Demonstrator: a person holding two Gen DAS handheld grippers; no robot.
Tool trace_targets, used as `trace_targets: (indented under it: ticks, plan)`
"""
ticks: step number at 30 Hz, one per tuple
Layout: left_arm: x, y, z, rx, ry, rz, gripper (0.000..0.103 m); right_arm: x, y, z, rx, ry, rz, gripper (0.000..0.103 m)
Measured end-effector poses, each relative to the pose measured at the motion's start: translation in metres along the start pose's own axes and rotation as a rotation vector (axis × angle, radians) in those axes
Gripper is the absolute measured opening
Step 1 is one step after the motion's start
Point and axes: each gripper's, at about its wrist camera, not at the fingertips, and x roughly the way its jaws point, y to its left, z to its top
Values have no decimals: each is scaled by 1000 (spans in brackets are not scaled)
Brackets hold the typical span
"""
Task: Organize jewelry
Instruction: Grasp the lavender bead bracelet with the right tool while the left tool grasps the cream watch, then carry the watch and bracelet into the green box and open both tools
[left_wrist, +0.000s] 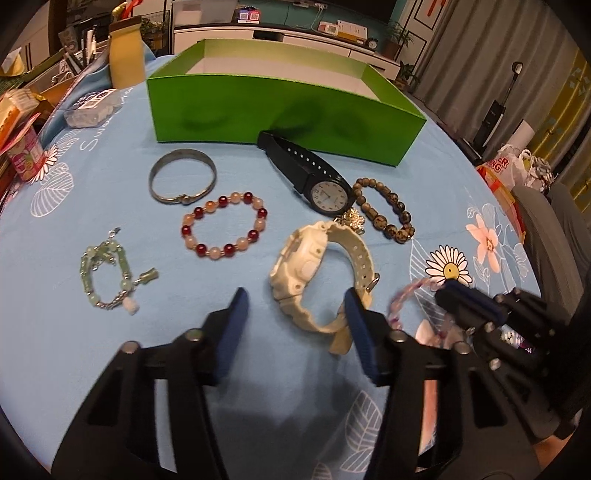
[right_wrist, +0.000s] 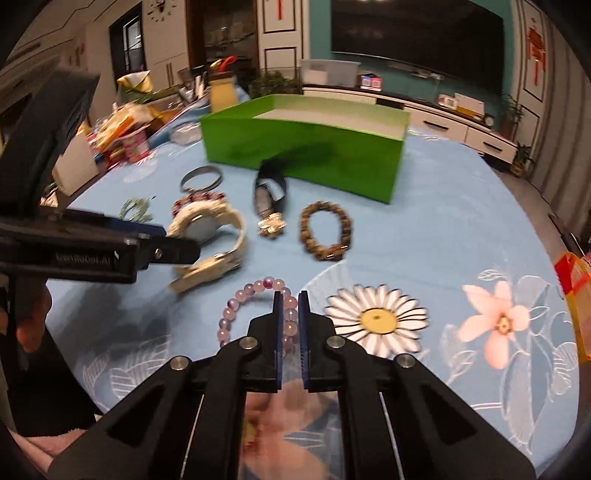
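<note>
Our right gripper (right_wrist: 290, 301) is clamped on the pink bracelet (right_wrist: 255, 286), its jaws nearly together with a few beads caught between the pads. Our left gripper (left_wrist: 295, 306) stands open, its right pad just beside the white watch's (left_wrist: 314, 266) strap and nothing pressed between the pads. All the jewelry lies on the blue cloth (left_wrist: 74, 332) in front of the green box (left_wrist: 280, 114), which looks empty as far as we can see in.

The risks, as we judge them: the thin bite on round beads could slip once the bracelet lifts, dropping it short of the box; the left pad could shove the watch rather than straddle it; and the two grippers work close together, so they could knock.

The right wrist view shows the beads in the jaws plainly; the left view blurs that grip. Only the left view shows the open gap beside the watch, and the black watch (left_wrist: 325, 188) leaning against the box front.
</note>
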Motion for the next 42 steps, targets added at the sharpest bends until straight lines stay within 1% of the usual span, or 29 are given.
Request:
trace_targets:
  ticks: [2, 4, 5, 6, 9, 14, 16, 21, 29, 36, 42]
  plan:
    - [4, -2, 1, 7, 9, 7, 43, -2, -2, 1, 3, -10, -1, 7]
    - [7, -3, 2, 16, 14, 20, 41, -2, -2, 3, 4, -17, 0, 7]
    - [7, -4, 2, 24, 14, 28, 36, -2, -2, 4, 4, -20, -1, 7]
    - [8, -4, 2, 29, 15, 35, 27, -2, -1, 4, 3, -22, -2, 7]
    - [7, 0, 2, 13, 11, 30, 18, -3, 0, 7, -1, -32, -9, 7]
    - [3, 3, 1, -5, -7, 29, 18, -9, 0, 12, -13, -64, -31, 7]
    - [-6, 2, 2, 1, -32, 21, 18, -12, 0, 13, -18, -79, -41, 7]
    - [-33, -3, 11, 25, -111, 39, 18, -19, -1, 19, -16, -104, -44, 7]
    - [-70, 1, 24, 12, -191, 35, 18, -36, 2, 29, -34, -167, -59, 7]
    - [-87, 5, 29, -12, -220, 24, 18, -47, 1, 39, -43, -216, -74, 7]
    - [-91, 6, 33, -13, -234, 29, 18, -52, -1, 49, -50, -252, -86, 7]
